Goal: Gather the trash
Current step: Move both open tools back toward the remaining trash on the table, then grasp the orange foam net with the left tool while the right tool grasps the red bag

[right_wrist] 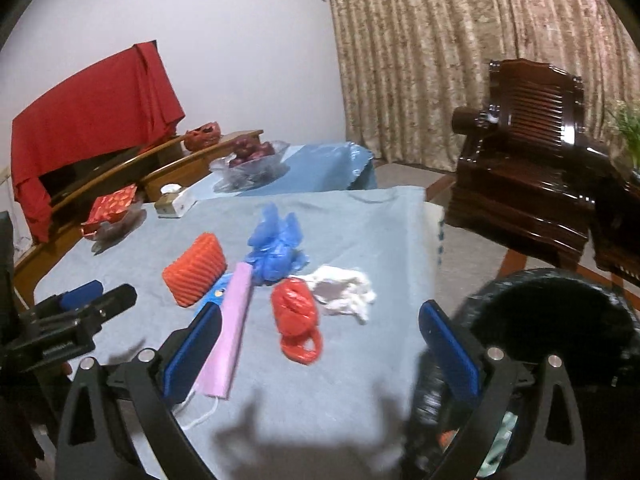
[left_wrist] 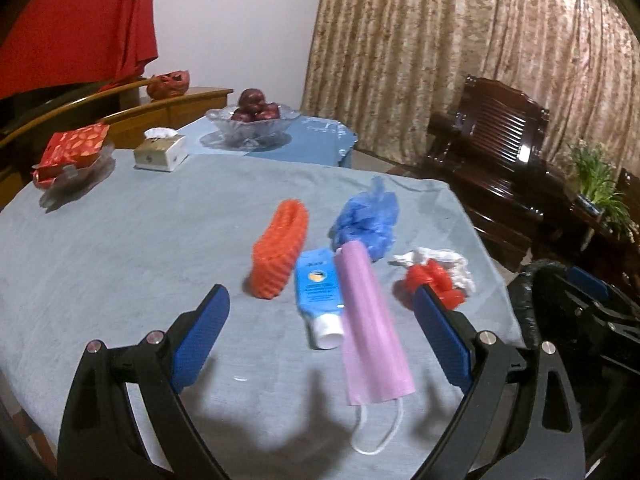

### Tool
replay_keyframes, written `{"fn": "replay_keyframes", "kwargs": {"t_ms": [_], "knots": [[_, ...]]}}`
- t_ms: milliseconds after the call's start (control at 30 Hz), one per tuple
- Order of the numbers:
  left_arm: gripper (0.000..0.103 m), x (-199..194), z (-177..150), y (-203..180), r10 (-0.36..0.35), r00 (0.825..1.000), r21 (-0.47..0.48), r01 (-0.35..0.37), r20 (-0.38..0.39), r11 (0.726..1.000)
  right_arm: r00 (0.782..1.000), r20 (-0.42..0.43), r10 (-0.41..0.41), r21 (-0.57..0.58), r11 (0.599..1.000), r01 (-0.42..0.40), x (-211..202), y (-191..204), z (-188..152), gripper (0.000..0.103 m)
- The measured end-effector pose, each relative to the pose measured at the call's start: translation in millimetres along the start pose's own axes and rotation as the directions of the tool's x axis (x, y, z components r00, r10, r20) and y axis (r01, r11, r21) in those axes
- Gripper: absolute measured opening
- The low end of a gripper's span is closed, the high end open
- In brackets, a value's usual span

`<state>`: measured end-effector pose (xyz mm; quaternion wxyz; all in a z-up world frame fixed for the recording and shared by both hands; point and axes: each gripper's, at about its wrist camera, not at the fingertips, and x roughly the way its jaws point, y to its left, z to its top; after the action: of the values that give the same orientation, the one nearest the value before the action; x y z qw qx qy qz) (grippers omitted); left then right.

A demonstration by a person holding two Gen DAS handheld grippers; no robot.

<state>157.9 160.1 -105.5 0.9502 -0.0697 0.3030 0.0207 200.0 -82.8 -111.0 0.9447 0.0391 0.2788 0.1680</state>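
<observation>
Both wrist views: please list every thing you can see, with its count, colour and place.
face mask: 1, pink, near table edge, leaning on the tube
tube: 1, blue with white cap, left of the mask
foam fruit net: 1, orange, left of the tube
plastic bag: 1, blue, crumpled, behind the mask
red plastic bag: 1, right of the mask
tissue: 1, white, crumpled, beside the red bag
tissue box: 1, beige, far left
red box: 1, far left
fruit bowl: 1, clear glass, dark red fruit, far table
trash bin: 1, black liner, right of table
armchair: 1, dark wood
left gripper: open
right gripper: open
</observation>
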Motion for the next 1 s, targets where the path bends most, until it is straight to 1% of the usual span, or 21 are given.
{"fn": "replay_keyframes", "kwargs": {"t_ms": [167,333,467,700,800,900,933,1000], "knots": [[0.091,17.4,-6.4,14.3,0.020,0.999,-0.009,-0.020,-0.032,1.000,1.000,-0.025,-0.011,-0.014,1.000,0.011,32.6,12.2,-4.1,0.096],[0.090,33.1,-11.0,25.9,0.023,0.998,-0.021,-0.025,-0.056,0.999,0.997,-0.071,-0.012,-0.020,1.000,0.010,62.3,17.7,-11.7,0.087],[0.091,40.5,-14.8,29.6,0.022,0.998,-0.029,-0.024,-0.064,0.999,0.994,-0.108,-0.015,-0.025,1.000,0.013,81.2,19.5,-16.8,0.078],[0.091,50.8,-15.8,34.8,0.023,0.997,-0.039,-0.026,-0.076,0.999,0.987,-0.159,-0.012,-0.027,1.000,0.008,106.9,17.8,-21.2,0.067],[0.091,53.1,-15.9,35.6,0.026,0.997,-0.042,-0.029,-0.077,0.999,0.983,-0.184,-0.007,-0.029,1.000,0.001,114.3,18.4,-22.4,0.058],[0.091,54.6,-15.1,35.4,0.026,0.997,-0.040,-0.029,-0.077,0.999,0.977,-0.212,0.001,-0.026,1.000,-0.006,119.0,17.2,-24.0,0.047],[0.091,55.2,-14.4,35.0,0.026,0.997,-0.038,-0.029,-0.077,0.999,0.976,-0.217,0.005,-0.024,1.000,-0.011,120.1,17.2,-24.0,0.042],[0.091,57.8,-12.8,33.8,0.027,0.997,-0.032,-0.029,-0.077,0.999,0.977,-0.214,0.014,-0.024,1.000,-0.019,118.6,17.2,-23.4,0.039]]}}
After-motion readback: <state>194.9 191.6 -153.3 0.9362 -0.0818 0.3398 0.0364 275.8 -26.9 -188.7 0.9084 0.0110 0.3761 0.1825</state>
